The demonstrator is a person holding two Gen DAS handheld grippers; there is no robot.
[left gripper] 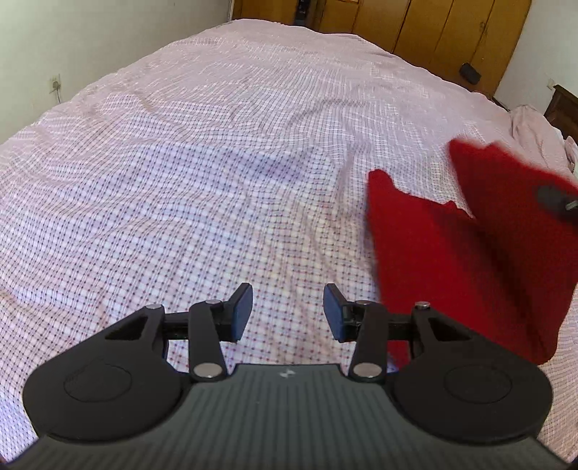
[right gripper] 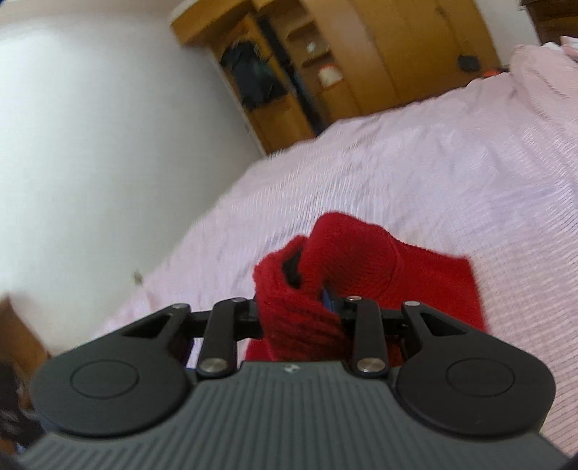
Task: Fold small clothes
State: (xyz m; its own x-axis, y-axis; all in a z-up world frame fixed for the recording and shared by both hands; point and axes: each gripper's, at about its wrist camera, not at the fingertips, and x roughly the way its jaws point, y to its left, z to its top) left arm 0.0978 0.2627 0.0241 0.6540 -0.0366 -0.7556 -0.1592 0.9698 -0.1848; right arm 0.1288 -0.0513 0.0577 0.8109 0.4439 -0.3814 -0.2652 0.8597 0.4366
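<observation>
Pinching the red knit garment (right gripper: 300, 318) lifts it for folding over the bed (left gripper: 180, 162) (garment at three o'clock), right gripper (right gripper: 300, 311) clamped, left gripper (left gripper: 288, 311) spread empty.

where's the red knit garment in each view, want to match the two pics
Left wrist: red knit garment at the right edge, lifted above the checked bedspread, right of the open left tool.
Right wrist: lower centre, bunched between the fingers of the right tool, which is shut on it.
Shared landmark: wooden wardrobe beyond the bed's far end, at the top of both views.
</observation>
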